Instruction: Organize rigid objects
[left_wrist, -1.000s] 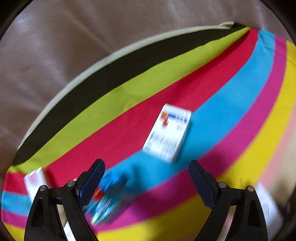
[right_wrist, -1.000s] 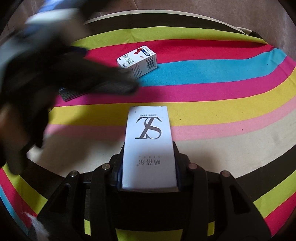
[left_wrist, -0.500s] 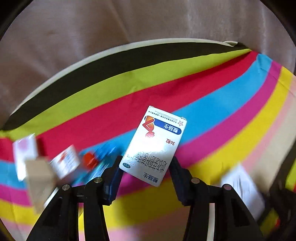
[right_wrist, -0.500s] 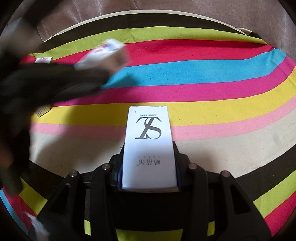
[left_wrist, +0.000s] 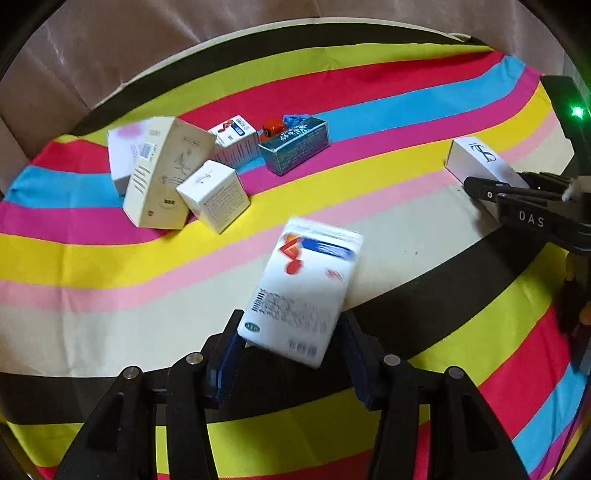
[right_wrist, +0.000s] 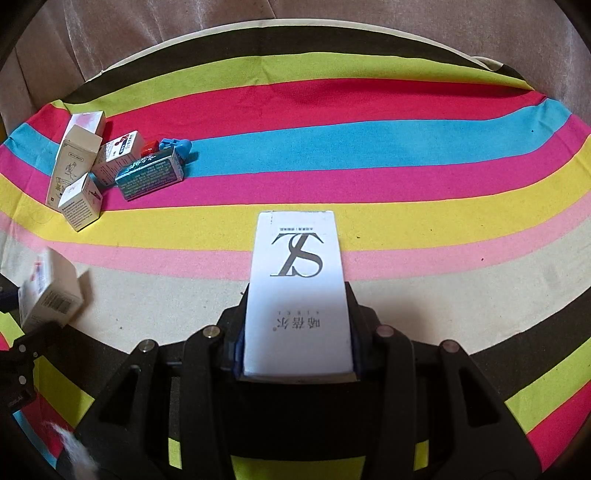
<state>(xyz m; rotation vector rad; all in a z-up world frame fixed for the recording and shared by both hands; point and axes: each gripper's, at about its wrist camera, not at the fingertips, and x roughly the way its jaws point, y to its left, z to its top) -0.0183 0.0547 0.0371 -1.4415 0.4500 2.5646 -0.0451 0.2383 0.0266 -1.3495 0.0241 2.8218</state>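
Observation:
My left gripper (left_wrist: 291, 354) is shut on a white medicine box (left_wrist: 303, 288) with a red and blue logo and holds it above the striped cloth. This box also shows at the left edge of the right wrist view (right_wrist: 48, 291). My right gripper (right_wrist: 295, 354) is shut on a white box marked "SZ" (right_wrist: 297, 291), also seen at the right of the left wrist view (left_wrist: 480, 162). A cluster of boxes lies at the far left: a tall cream box (left_wrist: 166, 181), a small white cube box (left_wrist: 214, 195), a teal foil box (left_wrist: 295, 147) and a small red-logo box (left_wrist: 236, 138).
A striped multicolour cloth (right_wrist: 406, 147) covers the surface, with brown fabric (right_wrist: 295, 14) behind its far edge. A small red and blue toy (left_wrist: 280, 123) lies beside the teal box. The right gripper's black body (left_wrist: 532, 218) reaches in from the right of the left wrist view.
My left gripper closed on the red-logo medicine box and has carried it back and away from the far stripes toward the cream stripe. The right gripper stays still with the SZ box.

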